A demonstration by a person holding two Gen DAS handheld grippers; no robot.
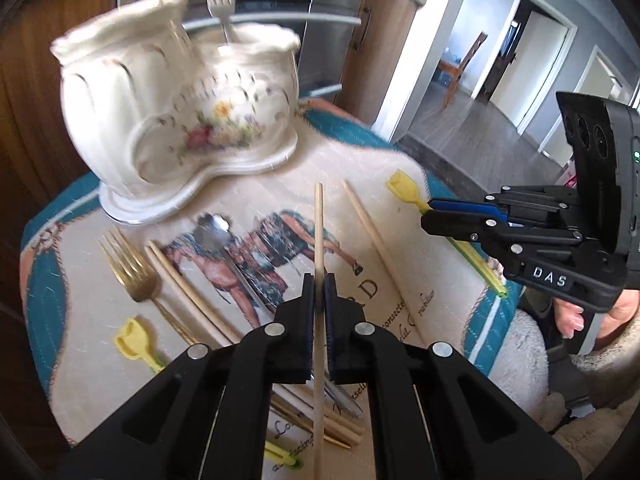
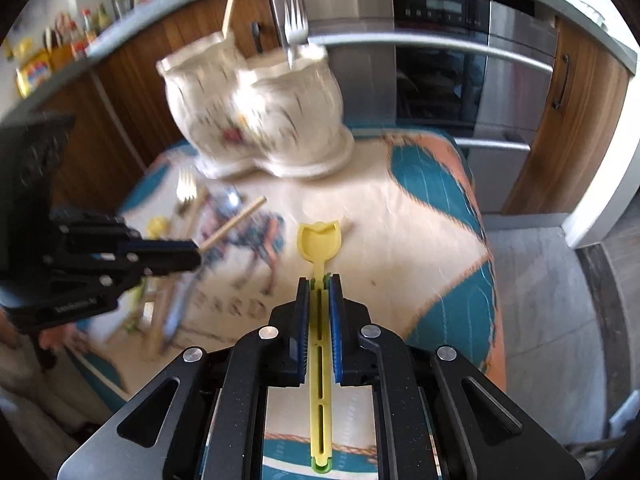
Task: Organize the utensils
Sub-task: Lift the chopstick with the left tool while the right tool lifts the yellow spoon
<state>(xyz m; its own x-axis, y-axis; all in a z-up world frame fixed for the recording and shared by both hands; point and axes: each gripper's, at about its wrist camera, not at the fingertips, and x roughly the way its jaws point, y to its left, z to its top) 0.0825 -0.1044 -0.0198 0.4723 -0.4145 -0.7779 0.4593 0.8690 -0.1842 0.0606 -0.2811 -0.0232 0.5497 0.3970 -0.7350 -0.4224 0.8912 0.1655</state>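
The left tool (image 1: 319, 282) pinches a chopstick (image 1: 319, 240) above the worktop (image 1: 420, 208); the right tool (image 2: 319, 280) pinches a yellow scoop (image 2: 319, 240). Both point toward the holder (image 1: 176, 120), blurred, seemingly two-celled. The thin stick could pivot between the pads, or both tools could collide at the rim.

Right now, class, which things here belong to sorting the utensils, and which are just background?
Job: holder, chopstick in left gripper, yellow spoon in right gripper, gold fork, metal spoon.
Background: oven, chair, cloth.
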